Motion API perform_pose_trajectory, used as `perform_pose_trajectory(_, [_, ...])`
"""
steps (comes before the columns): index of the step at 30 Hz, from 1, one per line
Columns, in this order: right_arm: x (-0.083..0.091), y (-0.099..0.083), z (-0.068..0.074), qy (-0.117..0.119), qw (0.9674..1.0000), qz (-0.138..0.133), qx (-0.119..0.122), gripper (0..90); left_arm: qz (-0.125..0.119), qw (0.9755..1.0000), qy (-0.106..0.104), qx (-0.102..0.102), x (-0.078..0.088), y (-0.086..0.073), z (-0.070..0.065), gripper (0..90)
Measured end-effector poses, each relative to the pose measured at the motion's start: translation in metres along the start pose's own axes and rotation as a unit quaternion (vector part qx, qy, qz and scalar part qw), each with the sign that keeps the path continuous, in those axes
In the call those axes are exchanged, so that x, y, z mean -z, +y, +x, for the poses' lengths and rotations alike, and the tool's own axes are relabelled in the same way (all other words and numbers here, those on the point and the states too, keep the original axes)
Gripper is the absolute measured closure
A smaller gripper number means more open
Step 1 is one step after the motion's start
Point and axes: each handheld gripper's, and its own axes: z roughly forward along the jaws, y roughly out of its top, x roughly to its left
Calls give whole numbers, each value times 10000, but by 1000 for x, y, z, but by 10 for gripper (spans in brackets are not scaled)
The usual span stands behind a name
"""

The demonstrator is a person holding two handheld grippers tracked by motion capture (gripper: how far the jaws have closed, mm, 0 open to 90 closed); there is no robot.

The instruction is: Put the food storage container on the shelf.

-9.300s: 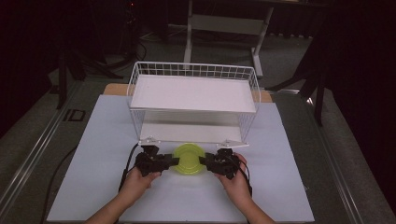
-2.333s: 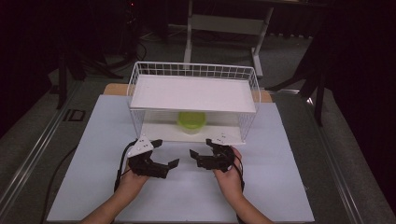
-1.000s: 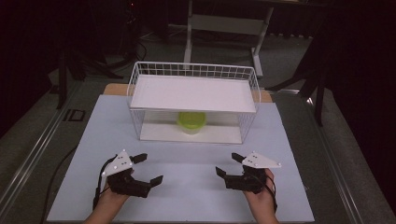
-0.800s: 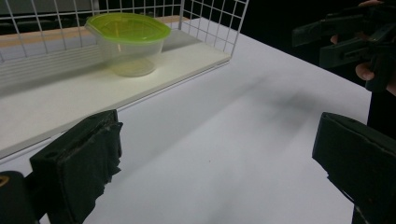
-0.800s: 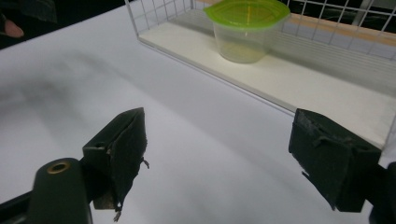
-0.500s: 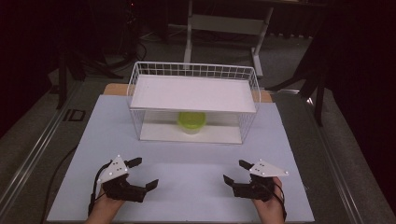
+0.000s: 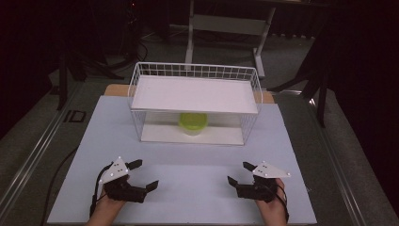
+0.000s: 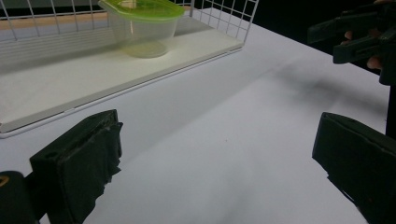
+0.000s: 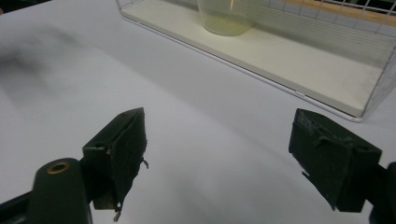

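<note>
A clear plastic container with a lime-green lid (image 7: 193, 122) stands on the lower shelf of a white wire rack (image 7: 195, 94), under its white upper shelf. The left gripper view has the container (image 8: 142, 28) far ahead, and the right gripper view catches its clear base (image 9: 226, 18). My left gripper (image 7: 146, 173) rests near the table's front left, open and holding nothing (image 8: 215, 163). At the front right my right gripper (image 7: 238, 173) is open too, with only bare table between its jaws (image 9: 224, 149). Both are well apart from the rack.
The rack stands at the back middle of a pale table top (image 7: 197, 165). Its lower shelf (image 8: 56, 79) has an open front facing me. A dark floor and a table frame (image 7: 226, 23) lie beyond. The other gripper (image 8: 359, 35) appears at the upper right of the left gripper view.
The container went from between the grippers on the table to the rack's lower shelf. Since then both grippers have drawn back toward the front edge and spread apart, open.
</note>
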Motion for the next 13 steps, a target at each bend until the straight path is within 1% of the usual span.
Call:
perform_pose_trajectory(3, [0,-1,-2,69,9999,-29,-91,189,-54,10000,4,12,1,1,0,22])
perform_pose_trajectory(6, [-2,-1,-3,85,9999,-12,-119,189,-139,9999,-20,46,3,2,0,22])
perform_pose_trajectory(8, [-3,-1,-2,90,9999,14,-105,189,-148,9999,-17,34,3,2,0,22])
perform_pose_trajectory(11, [-5,-1,-1,108,9999,40,-71,189,-148,9999,-29,77,4,2,0,22])
perform_pose_trajectory(13, [-7,-1,1,131,9999,52,-64,189,-143,9999,-18,59,4,3,0,22])
